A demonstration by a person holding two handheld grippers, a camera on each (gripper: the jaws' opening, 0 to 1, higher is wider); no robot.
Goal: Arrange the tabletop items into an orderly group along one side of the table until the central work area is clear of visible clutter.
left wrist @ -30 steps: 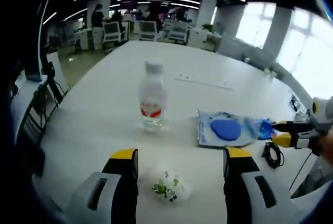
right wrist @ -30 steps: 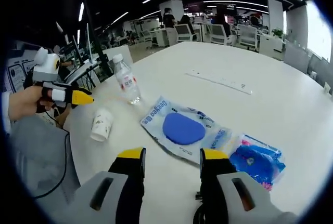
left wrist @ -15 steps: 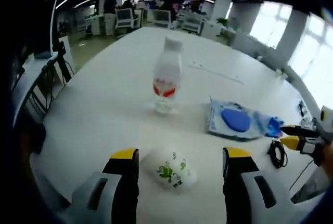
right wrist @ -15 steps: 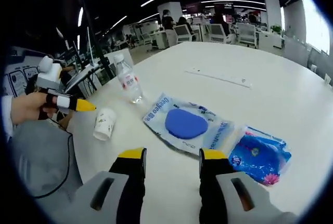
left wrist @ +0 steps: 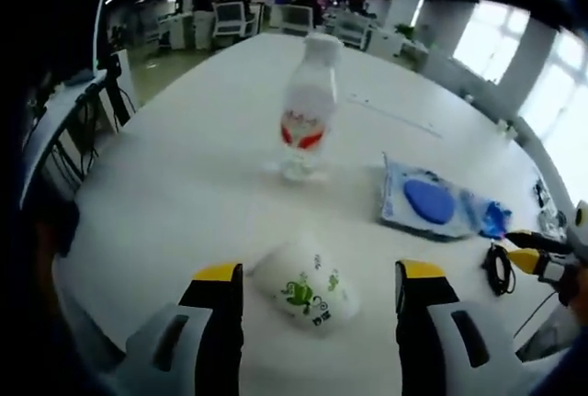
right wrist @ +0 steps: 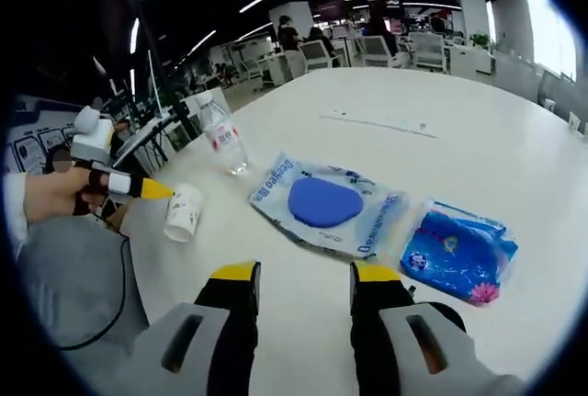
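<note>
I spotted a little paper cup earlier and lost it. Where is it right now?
The paper cup lies on its side on the white table, between the open jaws of the left claw, with the water bottle standing beyond it.

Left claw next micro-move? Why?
Probably ease the left claw forward a little, then close. The paper cup lies on its side on the table between the open jaws, but only partly past the tips. Going deeper should give a surer grip before carrying it toward the water bottle.
</note>
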